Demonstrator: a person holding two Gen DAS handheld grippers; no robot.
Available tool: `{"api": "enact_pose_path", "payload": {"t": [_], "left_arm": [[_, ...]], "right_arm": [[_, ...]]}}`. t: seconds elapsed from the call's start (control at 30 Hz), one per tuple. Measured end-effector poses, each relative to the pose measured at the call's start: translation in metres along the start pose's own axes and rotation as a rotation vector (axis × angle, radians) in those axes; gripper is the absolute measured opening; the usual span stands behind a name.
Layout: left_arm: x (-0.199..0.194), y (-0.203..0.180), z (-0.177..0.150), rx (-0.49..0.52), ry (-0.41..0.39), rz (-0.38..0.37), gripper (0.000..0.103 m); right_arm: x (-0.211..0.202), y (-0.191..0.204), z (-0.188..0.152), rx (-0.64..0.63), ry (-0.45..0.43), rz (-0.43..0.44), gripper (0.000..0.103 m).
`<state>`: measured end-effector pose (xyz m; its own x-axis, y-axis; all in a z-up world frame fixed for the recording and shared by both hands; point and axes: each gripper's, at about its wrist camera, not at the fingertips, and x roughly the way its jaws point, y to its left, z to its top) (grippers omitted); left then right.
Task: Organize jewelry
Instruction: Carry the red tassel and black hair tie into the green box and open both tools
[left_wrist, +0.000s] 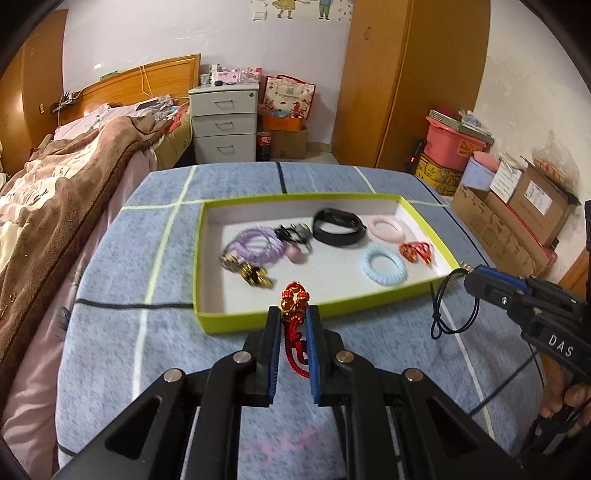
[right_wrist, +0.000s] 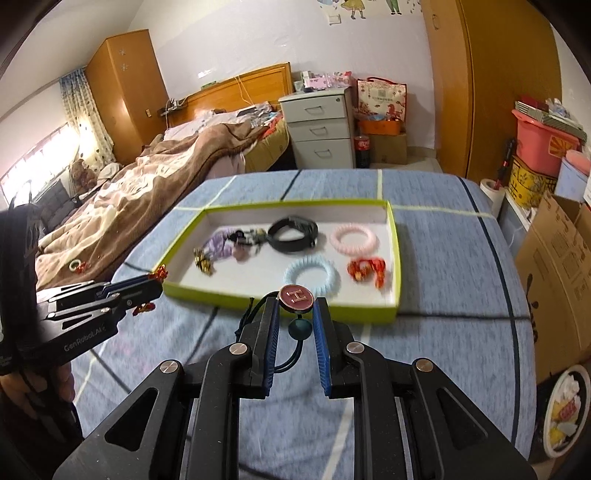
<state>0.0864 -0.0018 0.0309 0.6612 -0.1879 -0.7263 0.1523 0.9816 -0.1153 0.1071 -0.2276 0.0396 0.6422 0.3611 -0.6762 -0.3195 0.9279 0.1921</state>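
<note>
A shallow green-rimmed tray (left_wrist: 258, 316) (right_wrist: 392, 314) lies on the blue checked cloth. It holds a purple cord bracelet (left_wrist: 251, 240), a black band (left_wrist: 338, 227) (right_wrist: 293, 232), a pink ring (left_wrist: 386, 227) (right_wrist: 352, 240), a light blue ring (left_wrist: 384, 264) (right_wrist: 312, 275) and a small red knot (left_wrist: 415, 251) (right_wrist: 365, 269). My left gripper (left_wrist: 293, 314) is shut on a red beaded cord charm (left_wrist: 294, 299), just short of the tray's near edge. My right gripper (right_wrist: 295, 306) is shut on a round dark-red "H" pendant (right_wrist: 295, 297) with a dark cord, also at the near edge.
A bed with a brown blanket (left_wrist: 55, 192) lies to the left. A white drawer unit (left_wrist: 223, 123) stands beyond the table. Cardboard boxes (left_wrist: 517, 218) and a pink bin (left_wrist: 448, 142) line the right wall. A wooden wardrobe (left_wrist: 406, 81) stands behind.
</note>
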Motion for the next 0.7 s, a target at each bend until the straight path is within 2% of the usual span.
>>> {"api": "enact_pose_path", "payload": {"t": [0.27, 0.37, 0.7], "left_arm": [[0.018, 0.015, 0.019, -0.013, 0.013, -0.006, 0.014], [0.03, 0.017, 0.024, -0.029, 0.032, -0.029, 0.014], [0.061, 0.014, 0.032, -0.022, 0.073, -0.051, 0.014]], "right_arm": [[0.034, -0.001, 0.025, 0.011, 0.01, 0.014, 0.019], [0.044, -0.008, 0.03, 0.034, 0.017, 0.007, 0.019], [0.079, -0.012, 0.033, 0.036, 0.085, 0.039, 0.019]]}}
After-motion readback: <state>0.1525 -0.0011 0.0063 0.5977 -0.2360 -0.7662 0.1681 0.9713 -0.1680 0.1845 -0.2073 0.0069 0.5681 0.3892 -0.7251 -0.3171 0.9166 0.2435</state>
